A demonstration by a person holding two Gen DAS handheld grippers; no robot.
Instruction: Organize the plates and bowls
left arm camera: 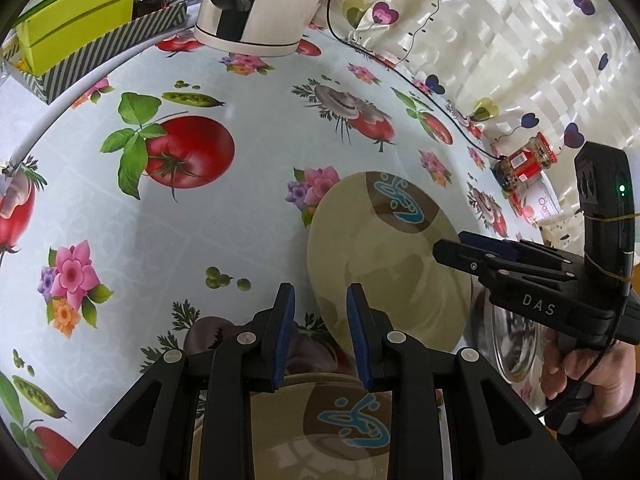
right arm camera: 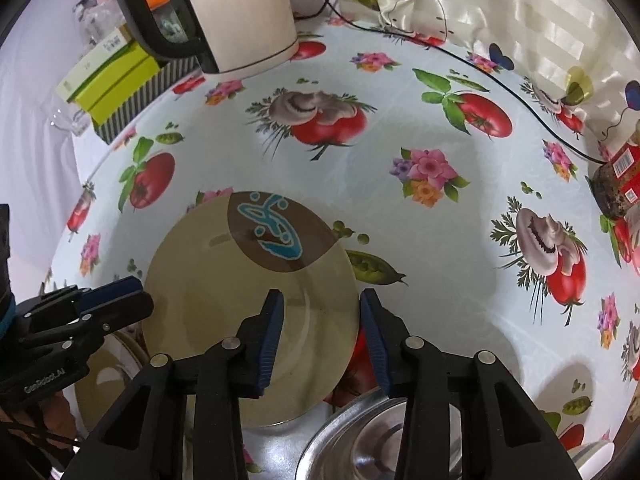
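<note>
The left gripper [left arm camera: 320,332] hangs with its blue-padded fingers spread and nothing between them, just above the near rim of a second beige plate [left arm camera: 320,432] that lies directly under it. The right gripper [right arm camera: 322,332] is likewise spread and empty, poised over the right-hand edge of the beige plate [right arm camera: 224,280], which rests flat on the tabletop [right arm camera: 440,128] with its brown patch and blue squiggle facing away. A steel bowl [right arm camera: 360,440] sits close beside that plate, at the near right, and in the right wrist view the plate's edge looks to overlap the bowl's rim, though whether they touch I cannot tell.

Judging from this, the likely next step is to pinch one plate by its rim and stack it with the other. The risk lies in that flat, glossy rim: with the plate flush on the slick oilcloth, a finger may fail to slip under and simply shove it sideways into the steel bowl. A shallow pinch could let the plate tip and slide out. The two grippers are also near each other, so they could collide
</note>
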